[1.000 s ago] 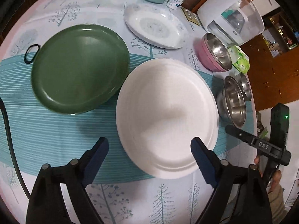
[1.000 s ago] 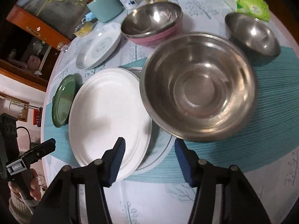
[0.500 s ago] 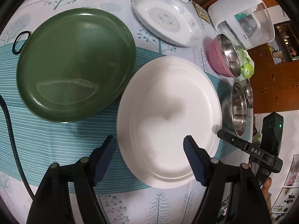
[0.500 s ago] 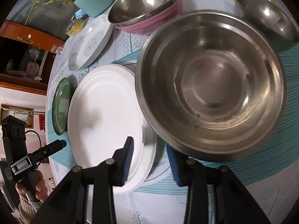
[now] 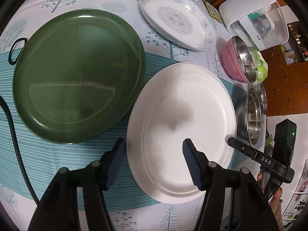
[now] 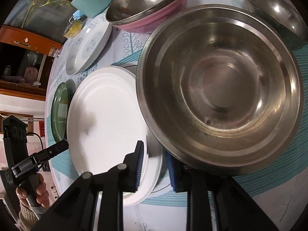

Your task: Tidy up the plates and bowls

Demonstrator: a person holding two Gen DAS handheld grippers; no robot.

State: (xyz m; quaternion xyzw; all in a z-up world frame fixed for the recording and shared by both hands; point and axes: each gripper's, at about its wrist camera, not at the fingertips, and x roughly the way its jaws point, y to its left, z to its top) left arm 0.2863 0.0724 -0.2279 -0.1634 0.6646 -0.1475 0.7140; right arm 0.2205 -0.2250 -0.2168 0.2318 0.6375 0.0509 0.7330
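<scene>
A white plate [image 5: 182, 115] lies on the teal runner, on top of another plate whose rim [image 6: 158, 165] shows below it. My left gripper [image 5: 154, 154] straddles the white plate's near left rim. Its jaws are closing, one pad outside the edge and one over the plate. My right gripper [image 6: 156, 165] straddles the opposite rim of the white plate [image 6: 107, 119]. Those jaws are closing too, and a small gap still shows. A large steel bowl [image 6: 221, 96] sits right beside that rim. A green plate [image 5: 77, 77] lies to the left.
A patterned plate [image 5: 175, 17], a pink bowl [image 5: 231, 63] with a steel bowl inside and a small steel bowl [image 6: 275, 9] stand farther back. A white appliance [image 5: 254, 13], a wipes packet [image 5: 260, 67], a teal container [image 6: 90, 2] and a black cable [image 5: 11, 125] ring the table.
Both grippers have come down closer to the white plate and narrowed their jaws. The left pad now sits at the plate's edge; the right pads have drawn in around its rim.
</scene>
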